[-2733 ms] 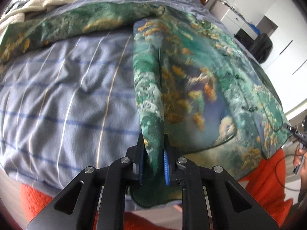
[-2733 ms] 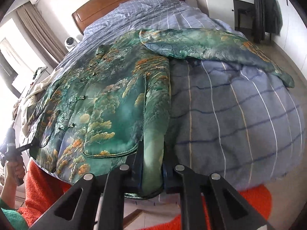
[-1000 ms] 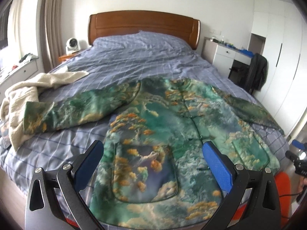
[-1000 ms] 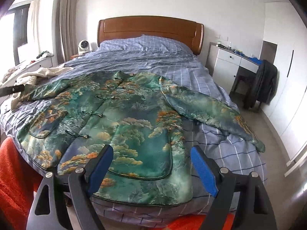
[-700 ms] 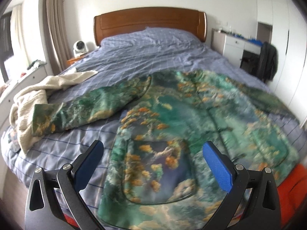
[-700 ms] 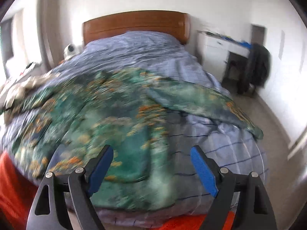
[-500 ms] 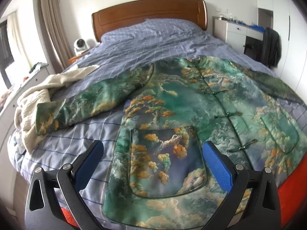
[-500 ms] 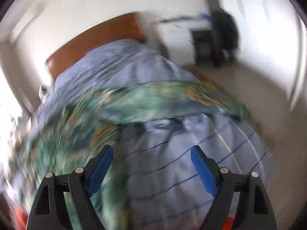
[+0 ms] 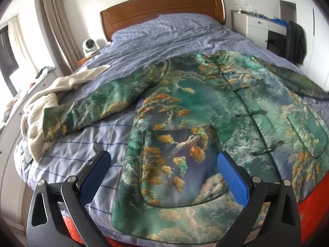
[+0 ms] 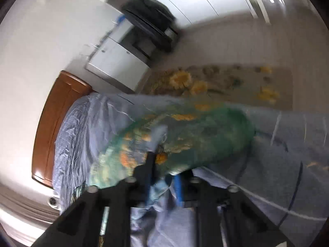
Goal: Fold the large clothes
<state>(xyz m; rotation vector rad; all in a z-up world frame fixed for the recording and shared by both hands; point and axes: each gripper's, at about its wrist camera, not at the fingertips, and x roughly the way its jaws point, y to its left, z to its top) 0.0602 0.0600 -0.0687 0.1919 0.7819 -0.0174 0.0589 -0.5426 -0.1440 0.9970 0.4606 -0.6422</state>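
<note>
A green jacket [image 9: 205,103] printed with orange trees lies flat and face up on the blue checked bed [image 9: 174,35], buttons shut. Its left sleeve [image 9: 98,103] stretches out toward a cream blanket. My left gripper [image 9: 163,156] hovers open above the jacket's lower left pocket [image 9: 181,160], with nothing between its blue pads. The right wrist view is blurred and rolled sideways. There my right gripper [image 10: 164,173] has its jaws closing together on the cuff end of the jacket's right sleeve [image 10: 205,135], with a fold of cloth between the pads.
A cream blanket [image 9: 45,103] is bunched at the bed's left edge. The wooden headboard [image 9: 164,8] stands at the far end, with a small fan [image 9: 89,45] beside it. A white desk [image 9: 257,24] and a dark draped chair [image 9: 296,41] stand right. A flowered rug [image 10: 216,82] covers the floor.
My right gripper swung right, rolled over sideways and closed on the right sleeve's end. My left gripper sank a little toward the jacket's hem and stayed open.
</note>
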